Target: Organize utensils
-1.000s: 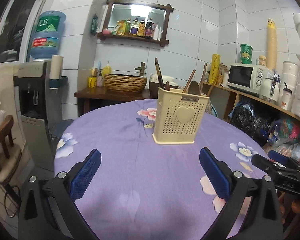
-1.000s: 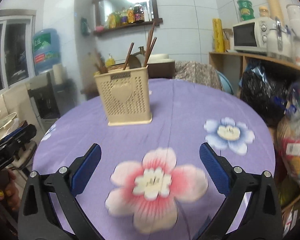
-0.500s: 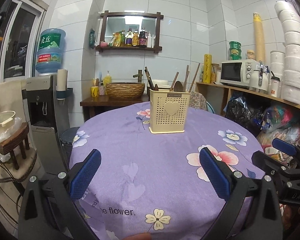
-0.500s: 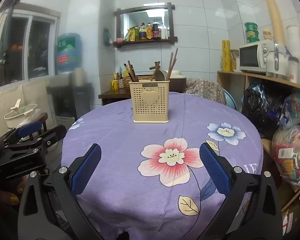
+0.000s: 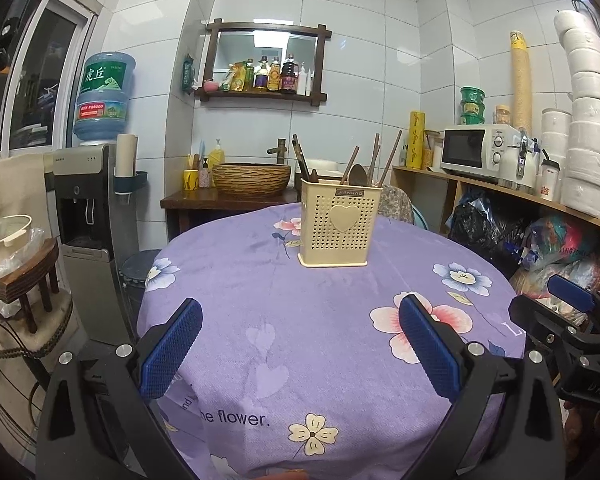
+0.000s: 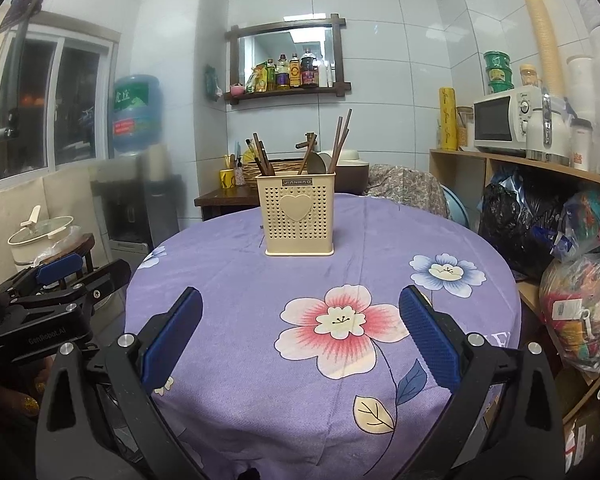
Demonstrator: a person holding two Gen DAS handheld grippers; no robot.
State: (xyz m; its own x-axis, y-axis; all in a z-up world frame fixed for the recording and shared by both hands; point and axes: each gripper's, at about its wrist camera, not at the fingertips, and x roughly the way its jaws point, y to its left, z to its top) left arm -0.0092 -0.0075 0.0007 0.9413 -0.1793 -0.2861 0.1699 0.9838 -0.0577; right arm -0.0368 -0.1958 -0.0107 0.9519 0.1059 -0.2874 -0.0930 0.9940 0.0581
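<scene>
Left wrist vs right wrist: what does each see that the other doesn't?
Left wrist only: the printed words "the flower." on the tablecloth, and the right gripper at the frame's right edge.

Right wrist only: a big pink flower print between its fingers, and the left gripper at the frame's left edge, its jaws not readable from here.

Both: the cream utensil holder standing upright on the purple tablecloth with chopsticks and a spoon in it; each view's own gripper open and empty.
</scene>
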